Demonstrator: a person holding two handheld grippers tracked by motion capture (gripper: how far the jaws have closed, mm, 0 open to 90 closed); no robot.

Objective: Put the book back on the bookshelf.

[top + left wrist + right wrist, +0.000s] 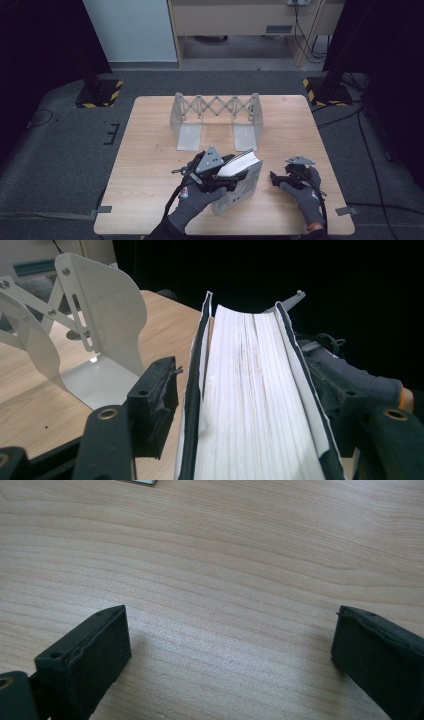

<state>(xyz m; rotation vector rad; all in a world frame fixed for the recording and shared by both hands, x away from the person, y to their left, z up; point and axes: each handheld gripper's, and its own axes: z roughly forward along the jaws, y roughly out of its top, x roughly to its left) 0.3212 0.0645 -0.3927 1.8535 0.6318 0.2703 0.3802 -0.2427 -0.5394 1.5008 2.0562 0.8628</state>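
Pale wood grain runs across the table [150,165], set on grey carpet with dark stands at the far corners. At lower centre of the high view the left gripper [220,176] stands around a book [240,175] — in the left gripper view the left jaw sits just off the cover, the right jaw is hidden by it, so whether it grips cannot be told. The book stands on its spine, page edges up. At lower right the right gripper [276,179] rests wide and empty. Beyond, at upper centre, stands the expanding metal bookend rack [215,117]. Probably the book goes there: clamp squarely on both covers first — then keep it upright while carrying.
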